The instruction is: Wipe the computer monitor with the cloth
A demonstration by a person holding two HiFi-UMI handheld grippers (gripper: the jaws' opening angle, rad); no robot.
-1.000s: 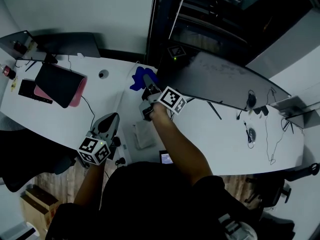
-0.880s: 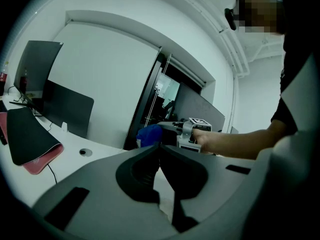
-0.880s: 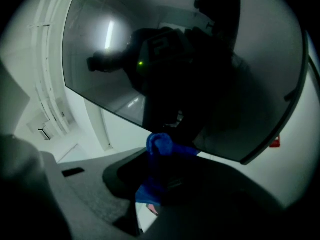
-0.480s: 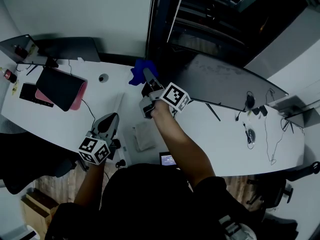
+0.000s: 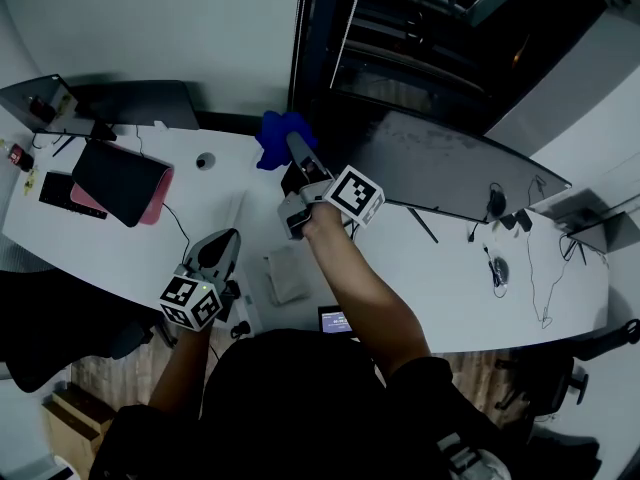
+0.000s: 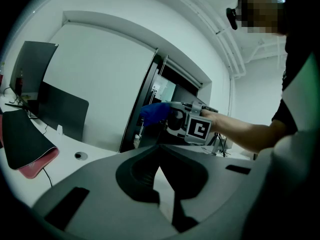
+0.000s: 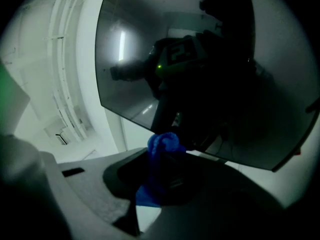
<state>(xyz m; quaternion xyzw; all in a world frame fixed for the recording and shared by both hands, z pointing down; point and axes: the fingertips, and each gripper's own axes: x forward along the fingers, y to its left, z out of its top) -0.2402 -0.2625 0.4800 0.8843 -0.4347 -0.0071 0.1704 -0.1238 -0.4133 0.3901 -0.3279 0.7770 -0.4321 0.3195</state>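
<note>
A wide dark curved monitor [image 5: 440, 173] stands on the white desk [image 5: 130, 253]; the right gripper view faces its screen [image 7: 190, 69]. My right gripper [image 5: 292, 148] is shut on a blue cloth [image 5: 278, 136], held by the monitor's left end. The cloth [image 7: 159, 171] bunches between its jaws, and the cloth [image 6: 154, 111] also shows in the left gripper view. My left gripper [image 5: 220, 240] hovers low over the desk's near edge, its jaws closed with nothing between them.
A black laptop on a pink sleeve [image 5: 120, 178] lies at the left with a cable trailing from it. A second monitor [image 5: 135, 100] stands at the back left. A folded grey cloth [image 5: 287, 273] lies mid-desk. Cables and small devices [image 5: 498, 263] sit right of the monitor.
My right gripper has carried the blue cloth up and away, from the desk surface beside the monitor toward the monitor's upper left edge. The left gripper has stayed put.
</note>
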